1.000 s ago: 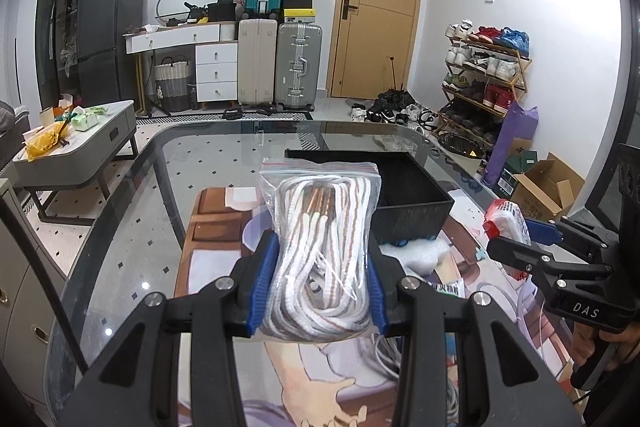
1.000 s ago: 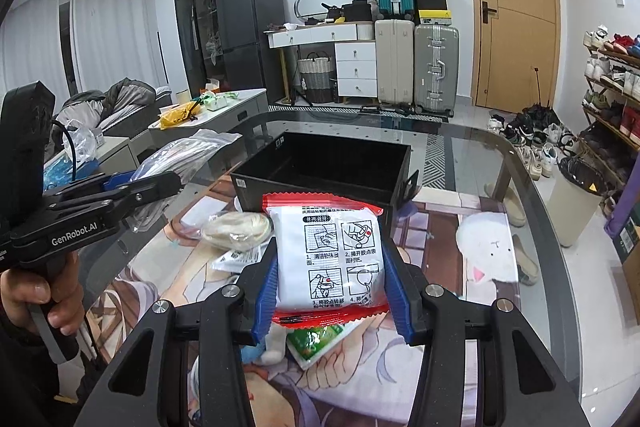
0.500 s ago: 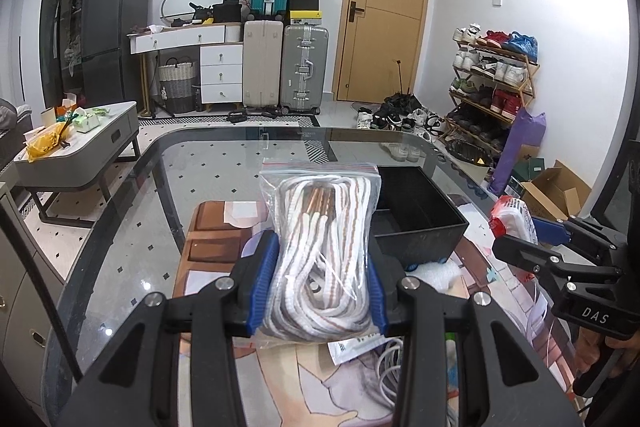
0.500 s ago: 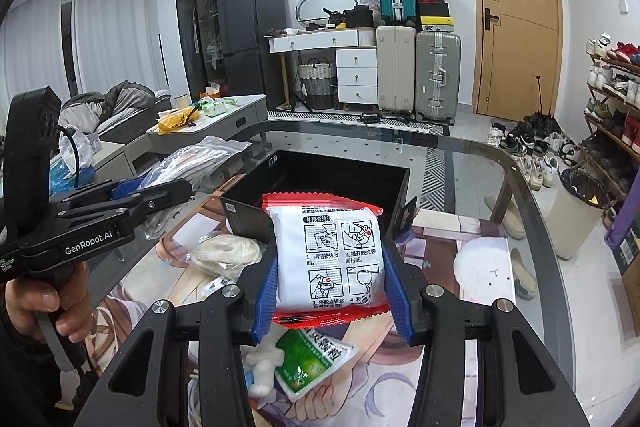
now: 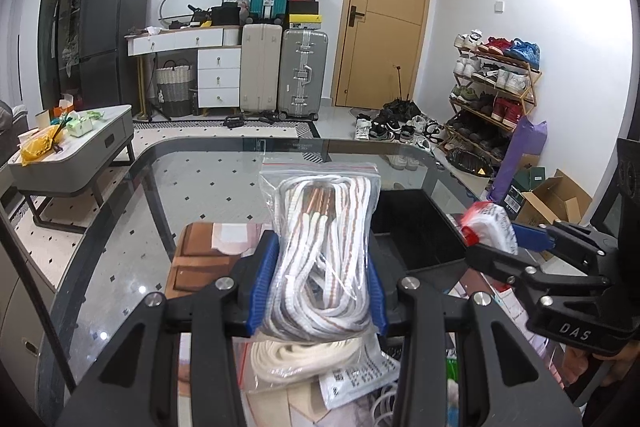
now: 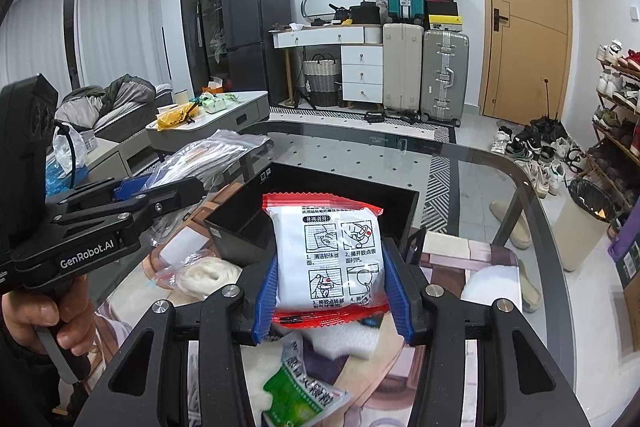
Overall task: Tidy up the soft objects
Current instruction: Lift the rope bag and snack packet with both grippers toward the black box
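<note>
Left gripper (image 5: pixel 318 287): I hold it above the glass table (image 5: pixel 208 187), its blue-padded fingers (image 5: pixel 262 287) clamped on either side of a clear zip bag of coiled white and brown cord (image 5: pixel 320 247).
Cord bag: upright between the pads, lifted off the table, just left of the bin in my left view.
Right gripper (image 6: pixel 332 291): its blue pads (image 6: pixel 266 295) pinch a white sachet with red sealed ends and printed instruction panels (image 6: pixel 340 259).
Sachet: upright in the grip, in front of the bin's near wall in my right view.
Bin: a black rectangular plastic bin (image 6: pixel 320 187) sits on the table with its top open.
Beneath the grippers: a clear bag of cream webbing (image 5: pixel 304 359), a green and white packet (image 6: pixel 304 395) and a bagged coil of pale cord (image 6: pixel 208 275) lie on the printed mat (image 6: pixel 492 279).
</note>
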